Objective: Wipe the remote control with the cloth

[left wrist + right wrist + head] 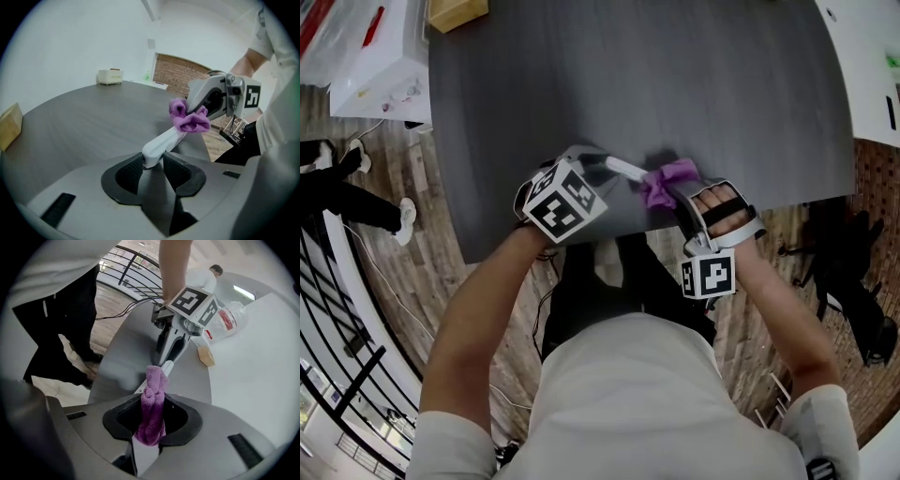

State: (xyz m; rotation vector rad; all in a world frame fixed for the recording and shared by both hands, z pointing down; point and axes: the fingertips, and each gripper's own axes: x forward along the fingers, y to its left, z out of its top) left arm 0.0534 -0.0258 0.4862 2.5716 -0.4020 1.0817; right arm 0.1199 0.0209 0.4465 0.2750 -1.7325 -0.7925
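mid frame, the left gripper (153, 165) pinches the white remote (165, 139); the right gripper (151, 425) squeezes the purple cloth (153, 394), hiding the remote's tip.

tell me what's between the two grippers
The white remote control, clamped by the left gripper, with the purple cloth held by the right gripper bunched on its far end; the head view shows it.

Fuzzy cloth (667, 182), smooth plastic remote control (162, 143), matt table (675, 84)
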